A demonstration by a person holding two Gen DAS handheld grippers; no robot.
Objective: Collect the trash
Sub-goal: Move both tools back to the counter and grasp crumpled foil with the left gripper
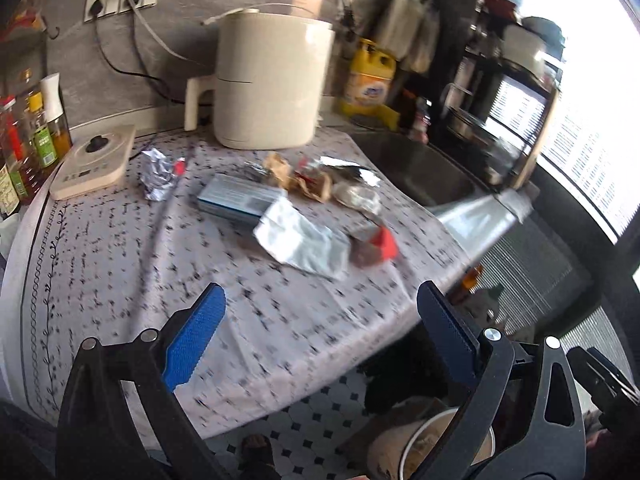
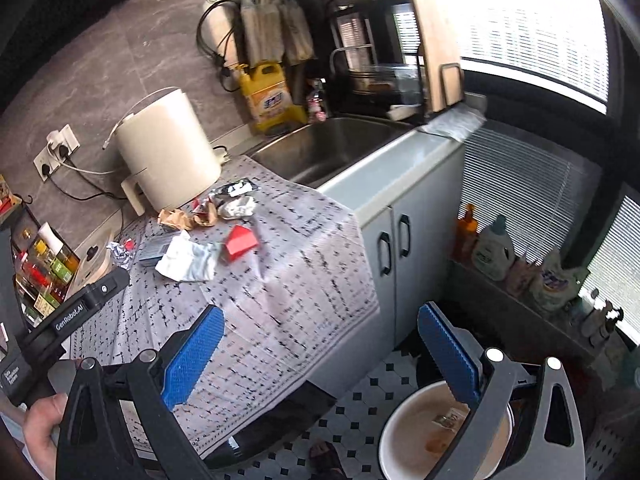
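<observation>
**Both grippers empty above the table edge; trash lies scattered mid-table**

The left gripper [image 1: 320, 328] and right gripper [image 2: 320, 350] both stand wide, nothing between the pads, and hang over the near edge of the table [image 1: 120, 264]. A bowl [image 2: 404, 432] sits on the floor below, apparently the collection point, which would explain the hands' position between it and the litter.

The trash lies well ahead, in a loose band near the cream appliance [image 1: 272, 80]: a white wrapper [image 1: 300, 240], a red scrap [image 1: 384, 242] just beside it, brown crumpled paper [image 1: 308, 180], and a foil ball [image 1: 158, 174] apart to the left. The white wrapper's long axis runs diagonally, far-left to near-right; it overlaps a flat grey box [image 1: 236, 198] aligned roughly the same way.
</observation>
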